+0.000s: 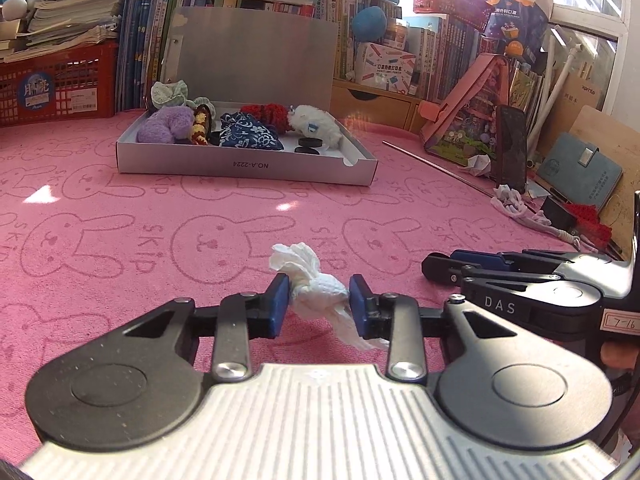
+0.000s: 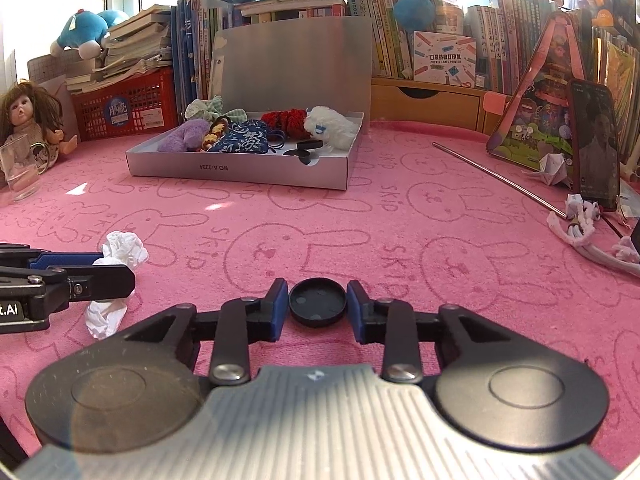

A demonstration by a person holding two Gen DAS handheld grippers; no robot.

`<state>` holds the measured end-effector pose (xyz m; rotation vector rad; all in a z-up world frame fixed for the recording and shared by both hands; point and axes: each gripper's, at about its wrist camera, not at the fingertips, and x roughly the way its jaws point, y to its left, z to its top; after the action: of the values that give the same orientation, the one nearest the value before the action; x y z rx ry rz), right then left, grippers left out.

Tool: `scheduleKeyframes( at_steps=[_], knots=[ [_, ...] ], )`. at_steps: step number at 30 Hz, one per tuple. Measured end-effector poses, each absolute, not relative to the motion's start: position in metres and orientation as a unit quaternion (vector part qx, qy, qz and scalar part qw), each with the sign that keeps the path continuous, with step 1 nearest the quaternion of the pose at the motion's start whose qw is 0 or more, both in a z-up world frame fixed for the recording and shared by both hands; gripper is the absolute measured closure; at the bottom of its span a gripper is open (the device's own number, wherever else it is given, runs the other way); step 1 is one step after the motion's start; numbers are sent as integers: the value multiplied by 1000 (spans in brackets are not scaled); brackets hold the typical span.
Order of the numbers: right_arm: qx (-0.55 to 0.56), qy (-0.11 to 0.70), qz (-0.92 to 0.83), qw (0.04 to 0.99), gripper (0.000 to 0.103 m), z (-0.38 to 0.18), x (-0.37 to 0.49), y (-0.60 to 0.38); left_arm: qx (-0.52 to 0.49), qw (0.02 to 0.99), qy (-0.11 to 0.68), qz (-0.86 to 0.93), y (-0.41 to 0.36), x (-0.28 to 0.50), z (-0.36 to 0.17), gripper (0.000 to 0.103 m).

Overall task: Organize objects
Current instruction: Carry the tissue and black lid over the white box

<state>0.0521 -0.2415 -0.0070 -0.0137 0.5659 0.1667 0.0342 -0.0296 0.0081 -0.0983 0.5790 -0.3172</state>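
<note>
A crumpled white tissue (image 1: 316, 292) lies on the pink bunny-print cloth (image 1: 160, 208), and my left gripper (image 1: 319, 282) is shut on it, blue pads pressing both sides. In the right wrist view the same tissue (image 2: 122, 248) bulges above and below the left gripper's fingers (image 2: 104, 276). My right gripper (image 2: 317, 288) is shut on a round black lid (image 2: 318, 302) that rests flat on the cloth. The right gripper's fingers (image 1: 444, 266) lie just right of the left one. Farther back stands an open silver box (image 1: 248, 166) (image 2: 240, 170) holding plush toys, a blue patterned pouch and black discs.
A red basket (image 2: 132, 110), a doll (image 2: 30, 120) and a glass (image 2: 18, 172) stand at the left. A thin metal rod (image 2: 500, 178), a propped phone (image 2: 596, 144), a paper crane (image 2: 554, 168) and white cord (image 2: 580, 228) lie right. Books and plush toys line the back.
</note>
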Motion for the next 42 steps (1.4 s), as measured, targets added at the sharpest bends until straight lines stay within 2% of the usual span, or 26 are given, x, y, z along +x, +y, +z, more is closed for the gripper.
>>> scheduleKeyframes(
  at_steps=[12, 24, 42],
  knots=[
    [49, 287, 92, 952, 66, 2, 59, -248, -19, 949, 291, -118, -23, 52, 15, 65],
    [26, 261, 112, 959, 66, 30, 83, -215, -7, 957, 271, -103, -10, 78, 30, 65],
    [73, 268, 80, 957, 66, 46, 199, -208, -28, 968, 243, -51, 20, 208, 52, 65]
  ],
)
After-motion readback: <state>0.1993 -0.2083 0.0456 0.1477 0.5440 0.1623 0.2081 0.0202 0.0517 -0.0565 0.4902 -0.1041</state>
